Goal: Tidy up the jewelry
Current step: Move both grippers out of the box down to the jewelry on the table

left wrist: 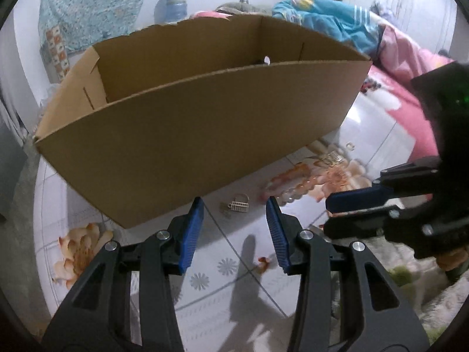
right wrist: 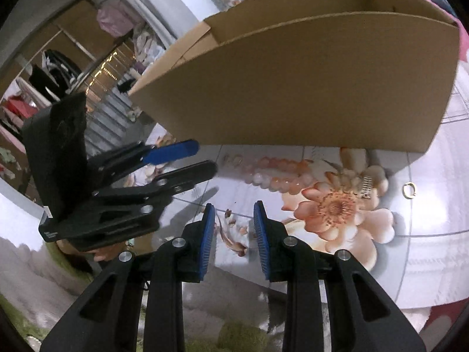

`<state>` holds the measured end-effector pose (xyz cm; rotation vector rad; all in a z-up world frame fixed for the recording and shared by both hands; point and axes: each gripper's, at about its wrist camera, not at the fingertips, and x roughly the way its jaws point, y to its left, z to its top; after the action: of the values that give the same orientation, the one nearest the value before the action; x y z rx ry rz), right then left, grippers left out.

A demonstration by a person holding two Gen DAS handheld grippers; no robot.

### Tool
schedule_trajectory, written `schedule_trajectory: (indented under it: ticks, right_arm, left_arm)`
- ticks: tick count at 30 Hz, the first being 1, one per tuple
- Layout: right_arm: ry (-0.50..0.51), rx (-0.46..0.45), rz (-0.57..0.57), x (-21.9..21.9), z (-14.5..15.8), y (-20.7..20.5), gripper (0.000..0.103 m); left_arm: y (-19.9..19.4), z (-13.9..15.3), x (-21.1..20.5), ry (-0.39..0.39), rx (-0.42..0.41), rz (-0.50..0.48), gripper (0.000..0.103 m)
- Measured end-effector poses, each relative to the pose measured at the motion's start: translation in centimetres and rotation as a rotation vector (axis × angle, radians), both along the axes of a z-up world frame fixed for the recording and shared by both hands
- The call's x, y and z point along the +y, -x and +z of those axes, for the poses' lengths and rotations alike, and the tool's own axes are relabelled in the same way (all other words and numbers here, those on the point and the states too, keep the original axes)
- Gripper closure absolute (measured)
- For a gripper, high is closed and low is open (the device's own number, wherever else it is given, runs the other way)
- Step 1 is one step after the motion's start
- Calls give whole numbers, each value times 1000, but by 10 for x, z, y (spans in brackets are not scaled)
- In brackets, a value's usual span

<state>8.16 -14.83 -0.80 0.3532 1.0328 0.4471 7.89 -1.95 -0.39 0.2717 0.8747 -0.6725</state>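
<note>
Both the left claw (left wrist: 234,205) and the right claw (right wrist: 234,209) have matte black angular arms with triangular cutouts, silver round screws, and ribbed blue pads (left wrist: 190,234) lining their inner faces.

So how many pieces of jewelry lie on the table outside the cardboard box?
4. A gold charm near the box's front wall, a pink bead bracelet beside it, a small gold comb on the printed flower, a ring past it. The cardboard box may hide more.
</note>
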Motion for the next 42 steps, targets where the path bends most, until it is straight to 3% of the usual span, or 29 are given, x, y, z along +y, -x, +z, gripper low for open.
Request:
schedule_trajectory:
  ticks: [3, 8, 18, 28, 37, 42]
  right_arm:
    - [9, -4, 4, 2, -2, -1, 75]
    - [12, -2, 9, 5, -3, -3, 75]
    - [11, 0, 13, 12, -6, -7, 75]
    - [10, -3, 1, 7, -6, -6, 75]
    - [8, -3, 2, 6, -5, -6, 75]
    - [5, 2, 6, 8, -4, -7, 75]
  left_arm:
    - [-5, -5, -2, -1, 12, -7, 62]
    - [-11, -14, -6, -22, 39, -12, 75]
    - [-8, -18, -11, -64, 10, -25, 78]
    - [-7, -17, -7, -70, -7, -36, 103]
    - [0, -18, 3, -59, -4, -20, 103]
    - [-3, -11, 7, 7, 11, -7, 102]
